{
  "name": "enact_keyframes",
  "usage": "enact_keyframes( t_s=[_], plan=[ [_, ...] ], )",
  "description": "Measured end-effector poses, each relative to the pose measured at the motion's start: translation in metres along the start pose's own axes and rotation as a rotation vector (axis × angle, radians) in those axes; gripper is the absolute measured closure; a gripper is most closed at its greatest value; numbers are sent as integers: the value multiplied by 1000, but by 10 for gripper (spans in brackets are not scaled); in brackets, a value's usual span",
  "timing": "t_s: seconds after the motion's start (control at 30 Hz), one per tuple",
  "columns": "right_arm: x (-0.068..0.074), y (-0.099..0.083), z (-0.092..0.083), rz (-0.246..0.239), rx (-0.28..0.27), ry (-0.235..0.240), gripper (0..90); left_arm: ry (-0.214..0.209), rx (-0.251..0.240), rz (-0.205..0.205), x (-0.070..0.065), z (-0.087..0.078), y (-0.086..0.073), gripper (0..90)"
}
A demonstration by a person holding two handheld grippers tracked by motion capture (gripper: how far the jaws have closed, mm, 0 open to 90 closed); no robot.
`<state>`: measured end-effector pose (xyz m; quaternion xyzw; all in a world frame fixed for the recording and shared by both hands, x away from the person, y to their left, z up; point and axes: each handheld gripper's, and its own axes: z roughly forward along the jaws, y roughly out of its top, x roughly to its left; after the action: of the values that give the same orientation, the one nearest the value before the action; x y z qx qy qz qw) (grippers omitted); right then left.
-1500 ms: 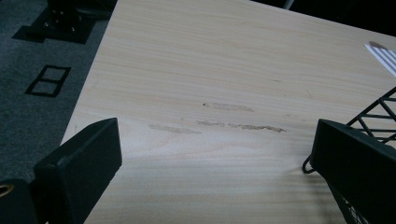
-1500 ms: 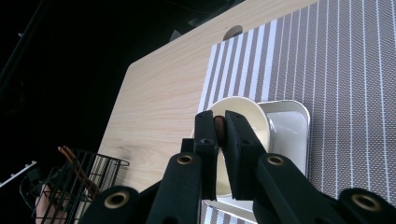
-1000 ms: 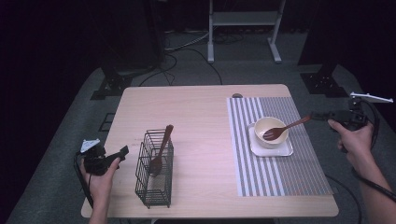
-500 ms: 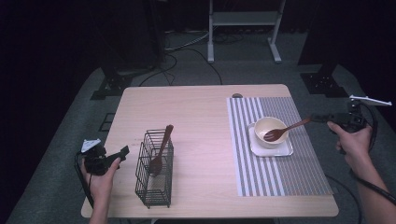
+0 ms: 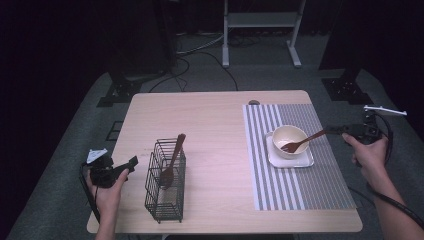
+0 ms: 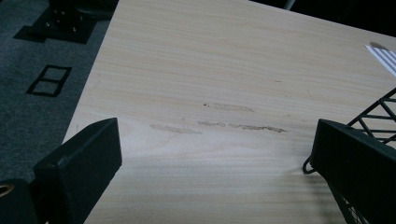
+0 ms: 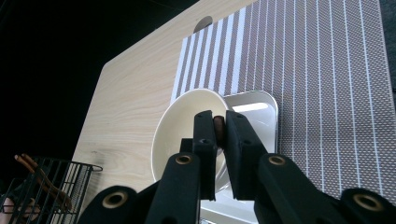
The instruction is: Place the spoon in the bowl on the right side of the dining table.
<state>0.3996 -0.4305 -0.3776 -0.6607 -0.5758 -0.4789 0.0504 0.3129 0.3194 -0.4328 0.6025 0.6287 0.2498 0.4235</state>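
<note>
A dark wooden spoon (image 5: pixel 300 144) rests with its scoop in a cream bowl (image 5: pixel 289 136) on a small white tray (image 5: pixel 306 161). Its handle slopes up to the right into my right gripper (image 5: pixel 334 131). In the right gripper view the handle end (image 7: pixel 218 127) sits between the two pads of that gripper (image 7: pixel 218 128). The jaws have just eased apart a trace, but the pads still touch the wood. My left gripper (image 5: pixel 127 167) hangs open at the table's left front edge beside a black wire basket (image 5: pixel 164 197). Nothing is between its jaws (image 6: pixel 212 140).
A second wooden spoon (image 5: pixel 172 161) stands in the wire basket (image 6: pixel 378 116). The bowl and tray sit on a grey striped placemat (image 5: pixel 300 190) covering the table's right part. Bare light wood (image 5: pixel 210 130) spans the middle. Dark floor and stands surround the table.
My right gripper has drifted slightly left and down with the spoon handle, which now lies a little flatter. The left gripper has not moved.
</note>
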Motion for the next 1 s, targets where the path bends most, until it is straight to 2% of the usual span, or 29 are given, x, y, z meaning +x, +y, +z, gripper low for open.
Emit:
enact_keyframes(
  t_s=[0.37,1.0],
  plan=[
    [-8,-8,11,27,19,13,776,-9,1,1,-2,1,0,12],
    [-28,-25,15,59,51,48,735,-5,0,0,-1,0,0,12]
  ],
)
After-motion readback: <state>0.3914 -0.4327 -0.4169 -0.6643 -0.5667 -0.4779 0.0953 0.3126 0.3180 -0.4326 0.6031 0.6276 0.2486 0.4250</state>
